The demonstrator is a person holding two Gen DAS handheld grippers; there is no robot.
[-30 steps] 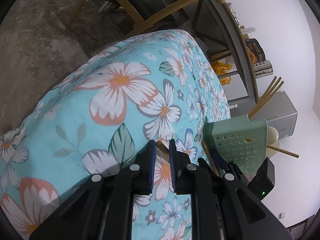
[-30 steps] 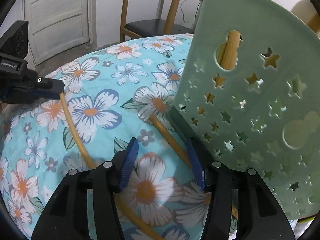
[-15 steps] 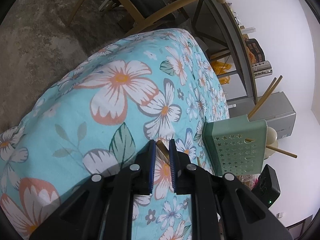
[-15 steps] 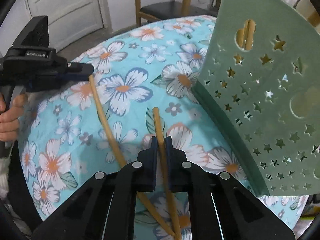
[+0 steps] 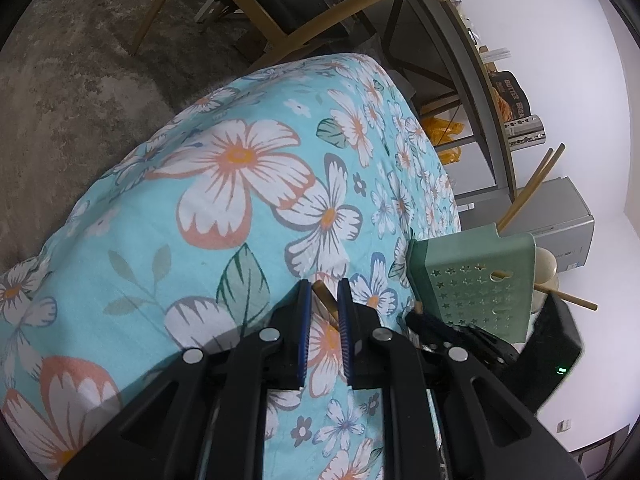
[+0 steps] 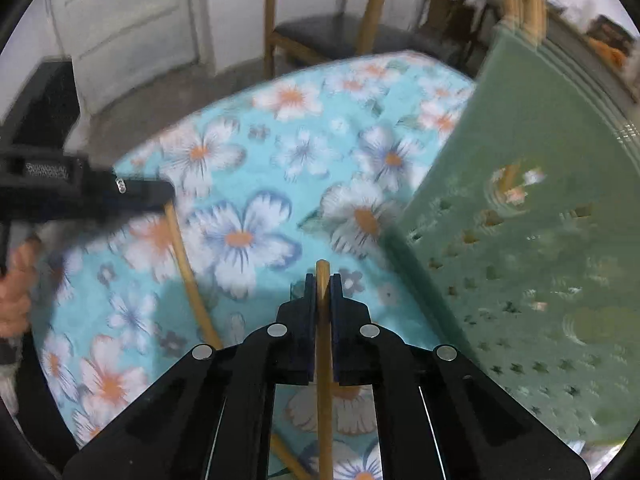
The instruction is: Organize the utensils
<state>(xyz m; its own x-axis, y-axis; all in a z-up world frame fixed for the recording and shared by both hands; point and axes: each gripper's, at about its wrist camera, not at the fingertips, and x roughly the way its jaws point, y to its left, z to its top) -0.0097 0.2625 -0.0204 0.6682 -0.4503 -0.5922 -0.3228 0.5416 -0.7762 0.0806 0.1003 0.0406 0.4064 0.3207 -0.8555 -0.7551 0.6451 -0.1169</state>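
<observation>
My right gripper (image 6: 322, 280) is shut on a wooden chopstick (image 6: 323, 360), lifted above the floral cloth, just left of the green star-punched utensil holder (image 6: 540, 240). My left gripper (image 5: 323, 286) is shut on the end of a second chopstick (image 5: 326, 300); in the right wrist view that chopstick (image 6: 188, 276) runs from the left gripper (image 6: 160, 196) down across the cloth. In the left wrist view the holder (image 5: 476, 284) stands at the right with chopsticks (image 5: 532, 188) sticking out of its top, and the right gripper (image 5: 452, 328) sits just in front of it.
The table is covered by a turquoise floral cloth (image 5: 240, 200). A wooden chair (image 6: 320, 28) stands behind the table. A shelf with packets (image 5: 512, 96) and a grey box (image 5: 568, 216) stand beyond the table's far edge. A white door (image 6: 128, 20) is at the back left.
My right gripper closed on the chopstick by the holder and has lifted it off the cloth. My left gripper stays shut on its chopstick in nearly the same place.
</observation>
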